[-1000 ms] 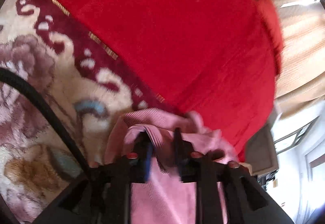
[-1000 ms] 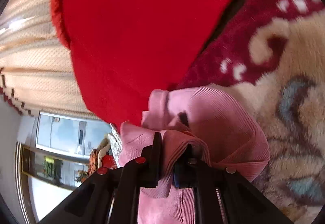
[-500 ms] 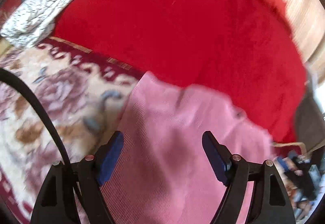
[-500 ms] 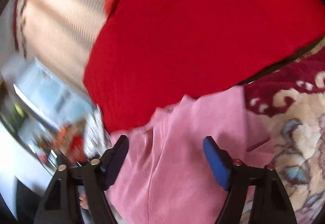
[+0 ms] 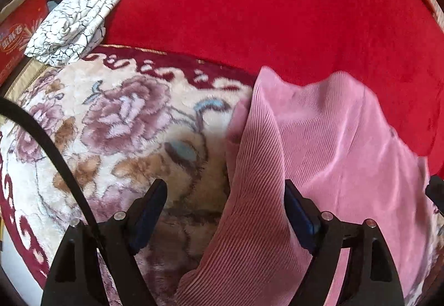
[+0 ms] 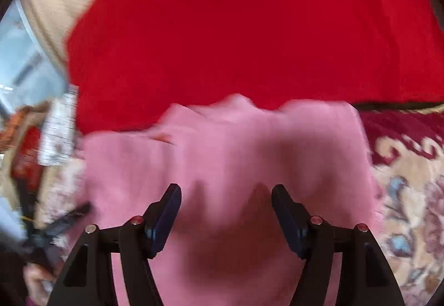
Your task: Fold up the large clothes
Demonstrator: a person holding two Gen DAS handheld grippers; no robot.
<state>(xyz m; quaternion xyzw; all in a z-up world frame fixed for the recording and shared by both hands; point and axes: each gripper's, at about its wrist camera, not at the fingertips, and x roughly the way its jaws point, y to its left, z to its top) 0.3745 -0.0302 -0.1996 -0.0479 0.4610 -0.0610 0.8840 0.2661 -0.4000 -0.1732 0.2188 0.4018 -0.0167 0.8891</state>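
The right wrist view is smeared by motion — the pink garment shows no ribbing there, and its far edge against the red blanket is soft. Left of the garment, some small objects are too blurred to name. In the left wrist view the garment runs off the bottom edge — its lower part is hidden.

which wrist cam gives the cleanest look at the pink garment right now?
Left wrist. The pink garment is sharp there: ribbed weave, folds and its edge against the floral blanket are all legible. The right wrist view shows more of its width, centred, but motion blur smears the texture and edges.
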